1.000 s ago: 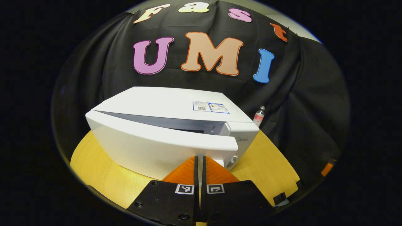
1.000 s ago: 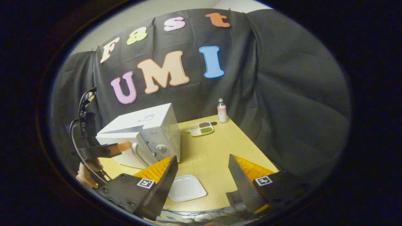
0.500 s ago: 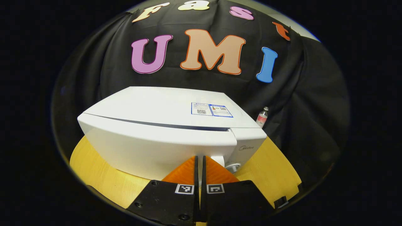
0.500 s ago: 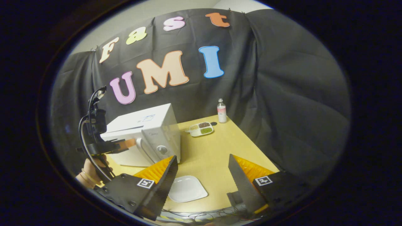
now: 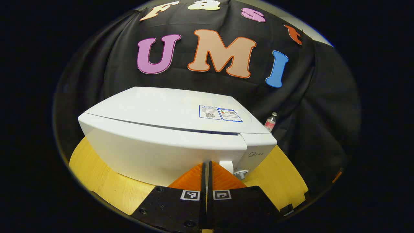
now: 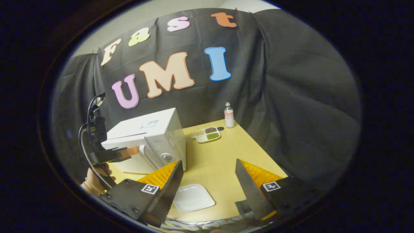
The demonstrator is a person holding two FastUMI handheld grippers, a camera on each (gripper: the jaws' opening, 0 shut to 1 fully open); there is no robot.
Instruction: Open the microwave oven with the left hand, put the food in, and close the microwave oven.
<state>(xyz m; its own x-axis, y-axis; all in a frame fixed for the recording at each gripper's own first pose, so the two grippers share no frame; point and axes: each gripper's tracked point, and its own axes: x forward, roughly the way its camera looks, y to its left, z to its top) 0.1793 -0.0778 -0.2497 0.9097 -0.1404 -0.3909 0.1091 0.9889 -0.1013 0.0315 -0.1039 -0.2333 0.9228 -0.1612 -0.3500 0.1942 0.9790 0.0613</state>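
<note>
Left gripper view: a white microwave oven (image 5: 168, 136) sits on a yellow wooden table (image 5: 97, 174) in front of a black cloth wall; its door (image 5: 155, 152) lies nearly flush with the body, with just a thin dark seam along the top edge; the left gripper (image 5: 206, 166) has its two fingers pressed together with nothing between them, their tips at the door's front face near its right end, next to the white handle (image 5: 226, 165) and above a round knob (image 5: 241, 174); a small bottle (image 5: 270, 122) stands behind the oven's right corner

Right gripper view: the right gripper (image 6: 207, 176) hangs above the table with its fingers spread wide and empty; below them lies a bare white plate (image 6: 193, 197); farther off, the oven stands at the table's left with its door looking shut, and the left gripper, held by a hand (image 6: 97, 176), reaches to the door front; a divided tray of food (image 6: 207, 134) rests on the table between the oven and the bottle, well apart from both grippers

Judged from this, the step in hand is the door, either the last push of closing it or the start of opening it; I cannot tell whether any food is inside; if closing, the next move calls for a firm press until the latch catches, then drawing the left gripper away
</note>
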